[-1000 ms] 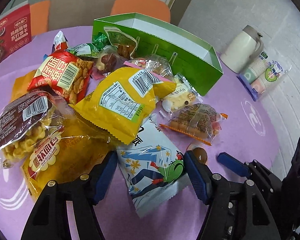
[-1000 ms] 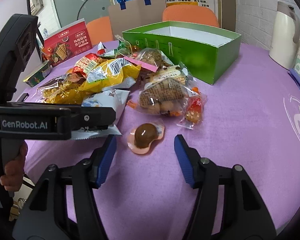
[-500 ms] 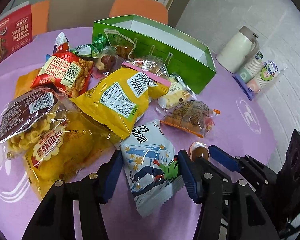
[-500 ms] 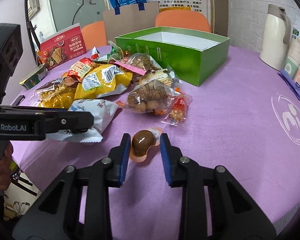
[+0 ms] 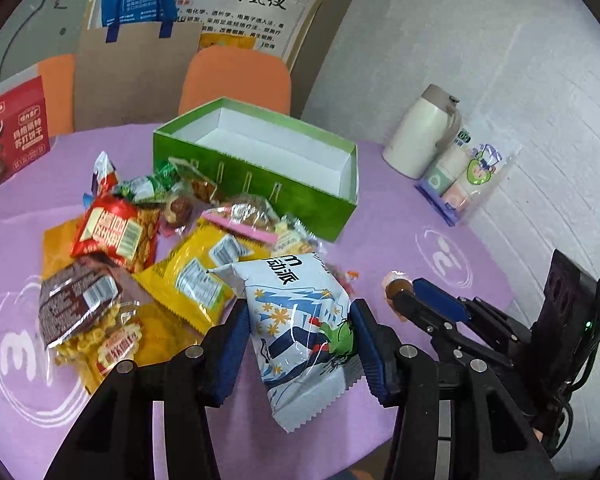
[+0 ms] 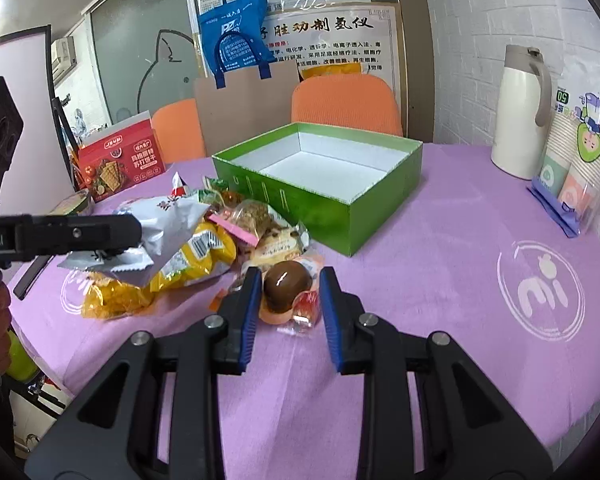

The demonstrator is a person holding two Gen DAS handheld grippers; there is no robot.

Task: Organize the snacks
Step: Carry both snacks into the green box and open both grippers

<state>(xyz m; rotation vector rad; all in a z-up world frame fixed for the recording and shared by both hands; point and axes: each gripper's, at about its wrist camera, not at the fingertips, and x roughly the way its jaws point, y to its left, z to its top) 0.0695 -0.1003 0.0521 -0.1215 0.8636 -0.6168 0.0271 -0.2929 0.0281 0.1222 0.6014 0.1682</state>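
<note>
My left tool (image 5: 298, 344) is clamped on a white and blue snack bag (image 5: 300, 320); its jaws have just been closing, and the bag sits between the pads, clear of the desk (image 5: 380, 216). My right tool (image 6: 288, 300) is closed narrowly on a small brown egg in clear wrap (image 6: 287, 282), also clear of the desk. The green box (image 6: 364, 216) stands ahead of both tools, open and seemingly bare inside, beyond the snack pile (image 5: 148, 248).

Risks noted:
- The bag is gripped across its puffed middle. I judge the slick film may slide through the pads, or the bag may burst if squeezed harder.
- The egg is round and smooth; a tilt of the right tool may roll it out.
- The bag's loose lower end hangs below the left tool and may snag the pile or the near wall of the box.
- Both tools head for one box and may collide.
</note>
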